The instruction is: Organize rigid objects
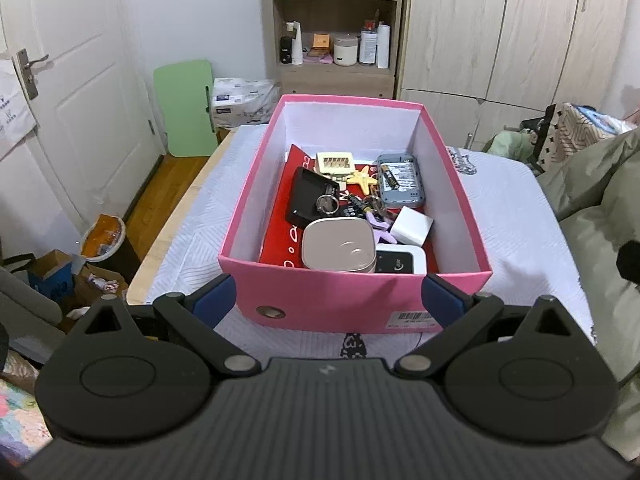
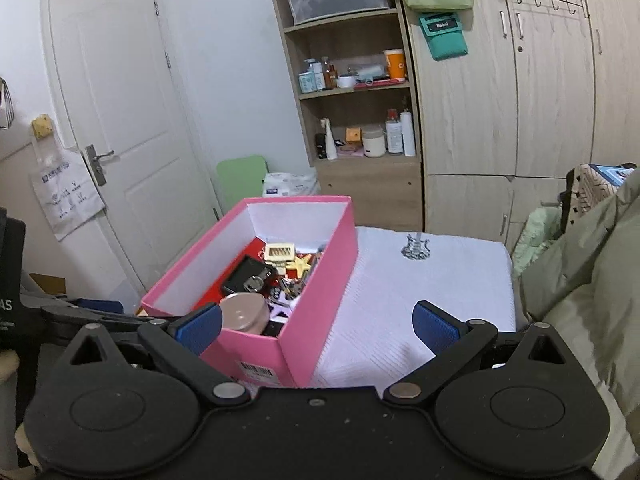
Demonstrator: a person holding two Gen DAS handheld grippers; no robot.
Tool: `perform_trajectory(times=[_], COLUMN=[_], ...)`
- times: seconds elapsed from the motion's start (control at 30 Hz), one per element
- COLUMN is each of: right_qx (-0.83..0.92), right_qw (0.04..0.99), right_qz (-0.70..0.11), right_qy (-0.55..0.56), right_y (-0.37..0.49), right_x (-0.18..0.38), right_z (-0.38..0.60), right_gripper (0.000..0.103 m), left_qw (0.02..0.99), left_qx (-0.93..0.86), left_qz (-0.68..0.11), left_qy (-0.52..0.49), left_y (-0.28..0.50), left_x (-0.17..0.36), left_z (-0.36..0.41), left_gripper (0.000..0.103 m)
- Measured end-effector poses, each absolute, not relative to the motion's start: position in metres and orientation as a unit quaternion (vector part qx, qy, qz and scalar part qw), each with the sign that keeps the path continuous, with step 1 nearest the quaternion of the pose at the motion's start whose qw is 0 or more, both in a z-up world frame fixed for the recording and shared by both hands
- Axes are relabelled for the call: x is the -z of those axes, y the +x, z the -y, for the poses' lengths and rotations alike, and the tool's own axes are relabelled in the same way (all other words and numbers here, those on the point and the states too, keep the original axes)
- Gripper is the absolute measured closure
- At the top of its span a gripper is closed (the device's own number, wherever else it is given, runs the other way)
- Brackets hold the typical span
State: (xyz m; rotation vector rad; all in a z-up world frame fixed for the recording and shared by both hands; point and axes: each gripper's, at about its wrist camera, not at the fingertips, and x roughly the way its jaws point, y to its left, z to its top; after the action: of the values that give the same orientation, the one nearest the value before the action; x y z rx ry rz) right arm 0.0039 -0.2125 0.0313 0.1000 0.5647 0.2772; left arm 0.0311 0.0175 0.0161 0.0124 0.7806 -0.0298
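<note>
A: Pink box (image 1: pixel 356 300) standing on the white bedspread (image 1: pixel 520 216), lid off, white inside, barcode sticker on the near wall.

B: Contents?

A: Red sheet (image 1: pixel 276 236) lining the bottom. On top, a jumble: rounded tin (image 1: pixel 339 245) at the near end, black-and-white device (image 1: pixel 400 263) just right of it, white block (image 1: pixel 412 225) behind that. Black case (image 1: pixel 310 196) at the left with a key ring (image 1: pixel 328 204) against it. Grey device (image 1: pixel 400 179) toward the far right, a battery (image 1: pixel 389 175) lying on it. Starfish (image 1: pixel 363 178) near the middle, cream toy (image 1: pixel 335 164) at the far end, purple piece (image 1: pixel 379 224) between tin and block. All inside the box, touching or overlapping.

B: Left gripper (image 1: pixel 327 300)?

A: Spread wide, blue pads (image 1: pixel 212 300) apart over the near wall of the box. Nothing gripped, nothing pressed. Aimed downward at the box from the near end.

B: Right gripper (image 2: pixel 318 326)?

A: Also released, pads well apart, nothing between them but the near corner of the box (image 2: pixel 256 344) farther off and bare bedspread (image 2: pixel 400 300). Set to the right of the box, seeing it at an angle. Left gripper partly showing at the left edge there, dark and hard to read.

B: Surroundings?

A: Beyond the bed, a white door (image 1: pixel 72 92), a green board (image 1: pixel 186 108) leaning at the wall, a shelf (image 1: pixel 336 24) of bottles and jars, a pale wardrobe (image 1: pixel 500 32). Olive bedding (image 1: pixel 592 200) bunched at the right. Guitar print (image 2: pixel 416 247) on the bedspread, right of the box.
</note>
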Motion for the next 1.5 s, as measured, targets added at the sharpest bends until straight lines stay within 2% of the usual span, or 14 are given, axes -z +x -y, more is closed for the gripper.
perform_trajectory(times=[1.5], right_qx=[-0.095], right_qw=[0.950], right_qz=[-0.295], right_qy=[0.043], right_y=[-0.003], right_x=[-0.014], right_z=[0.222], right_gripper=[0.000], left_qw=[0.926], left_qx=[0.013], left_qz=[-0.377], left_qy=[0.033], left_y=[0.012], left_x=[-0.011], left_z=[0.007], left_gripper=[0.000])
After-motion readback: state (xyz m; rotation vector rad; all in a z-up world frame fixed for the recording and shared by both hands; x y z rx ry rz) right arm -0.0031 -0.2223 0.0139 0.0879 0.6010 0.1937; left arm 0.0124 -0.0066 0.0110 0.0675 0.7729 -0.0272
